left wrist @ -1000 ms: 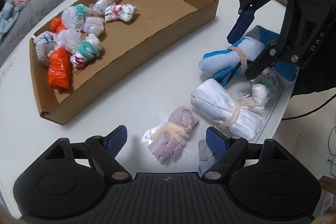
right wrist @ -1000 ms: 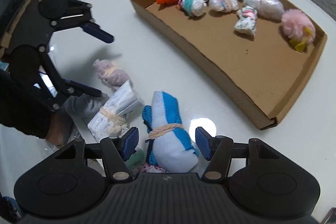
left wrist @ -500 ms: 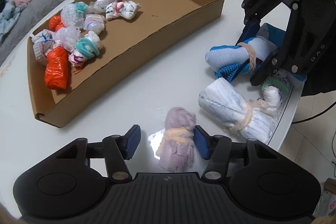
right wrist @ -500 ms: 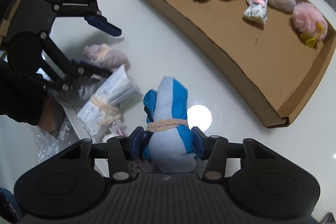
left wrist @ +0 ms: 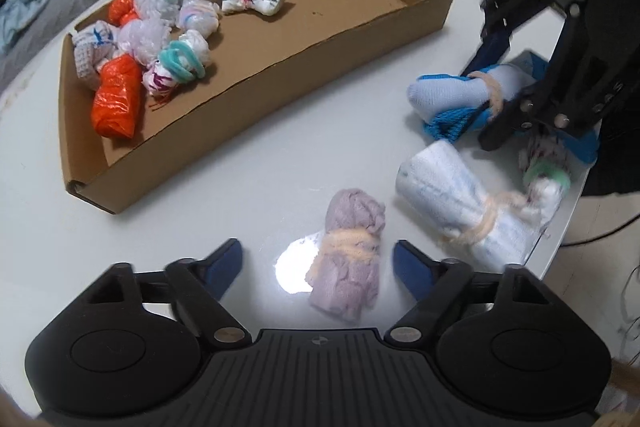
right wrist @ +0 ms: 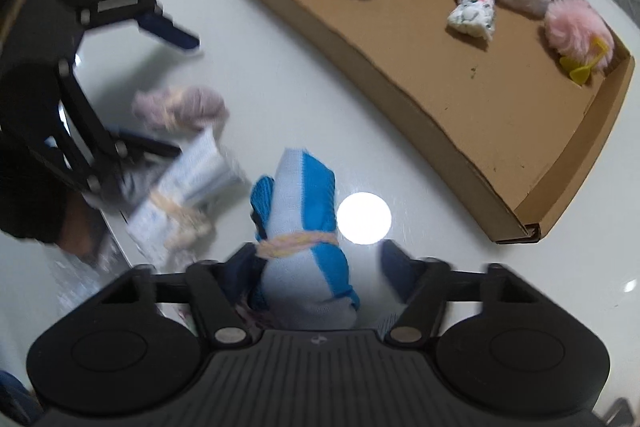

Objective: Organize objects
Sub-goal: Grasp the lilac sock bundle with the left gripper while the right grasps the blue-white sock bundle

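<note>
Between the left gripper's (left wrist: 318, 261) jaws, just reopened and standing apart, lies the lilac sock roll (left wrist: 349, 255) on the white worktop (left wrist: 256, 163), untouched, long axis pointing away from the camera. Right gripper (right wrist: 316, 261): jaws clamped on the blue-white sock roll (right wrist: 304, 211), long axis running forward toward the cardboard tray (right wrist: 400, 95) of bundles beyond.
</note>
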A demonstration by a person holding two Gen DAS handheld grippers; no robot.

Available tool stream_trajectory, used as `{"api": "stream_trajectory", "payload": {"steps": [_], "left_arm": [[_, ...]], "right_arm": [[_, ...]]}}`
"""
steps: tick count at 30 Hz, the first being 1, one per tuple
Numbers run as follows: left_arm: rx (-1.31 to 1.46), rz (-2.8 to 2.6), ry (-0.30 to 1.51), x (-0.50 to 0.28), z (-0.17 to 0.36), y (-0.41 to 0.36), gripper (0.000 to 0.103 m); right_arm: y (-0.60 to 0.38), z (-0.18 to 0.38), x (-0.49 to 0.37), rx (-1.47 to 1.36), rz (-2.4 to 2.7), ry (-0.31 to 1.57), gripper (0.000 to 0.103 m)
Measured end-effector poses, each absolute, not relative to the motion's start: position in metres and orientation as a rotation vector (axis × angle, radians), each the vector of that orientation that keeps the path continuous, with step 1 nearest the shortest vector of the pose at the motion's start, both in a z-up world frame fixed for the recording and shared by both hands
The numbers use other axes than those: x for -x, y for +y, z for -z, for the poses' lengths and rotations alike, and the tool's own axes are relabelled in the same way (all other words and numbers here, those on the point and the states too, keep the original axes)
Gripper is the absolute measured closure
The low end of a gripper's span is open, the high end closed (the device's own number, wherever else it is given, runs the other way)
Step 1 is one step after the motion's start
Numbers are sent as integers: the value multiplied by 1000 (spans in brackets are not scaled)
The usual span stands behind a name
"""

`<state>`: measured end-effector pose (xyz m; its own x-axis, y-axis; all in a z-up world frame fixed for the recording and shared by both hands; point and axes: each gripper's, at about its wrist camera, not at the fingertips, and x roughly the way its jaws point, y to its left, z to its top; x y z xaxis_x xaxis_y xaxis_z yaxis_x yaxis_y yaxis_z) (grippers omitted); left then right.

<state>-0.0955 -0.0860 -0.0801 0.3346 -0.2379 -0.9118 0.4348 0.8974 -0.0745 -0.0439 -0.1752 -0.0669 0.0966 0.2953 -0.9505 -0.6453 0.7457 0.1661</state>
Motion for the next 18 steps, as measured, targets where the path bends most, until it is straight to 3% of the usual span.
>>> {"api": "stream_trajectory", "payload": {"steps": [2, 3, 4, 18], "left_arm": [[-174, 452, 1144, 94, 77, -87, 42], [-175, 458, 1140, 94, 75, -89, 61], [-178, 459, 1138, 94, 74, -92, 71], [-143, 356, 1084, 78, 40, -78, 71]], "right_arm": [[-176, 66, 46, 335, -715, 1295, 62], [-176, 66, 48, 343, -715, 1293, 62], [-176, 65, 48, 351, -715, 1291, 62], [-216, 23, 52, 259, -667, 1175, 63]]}}
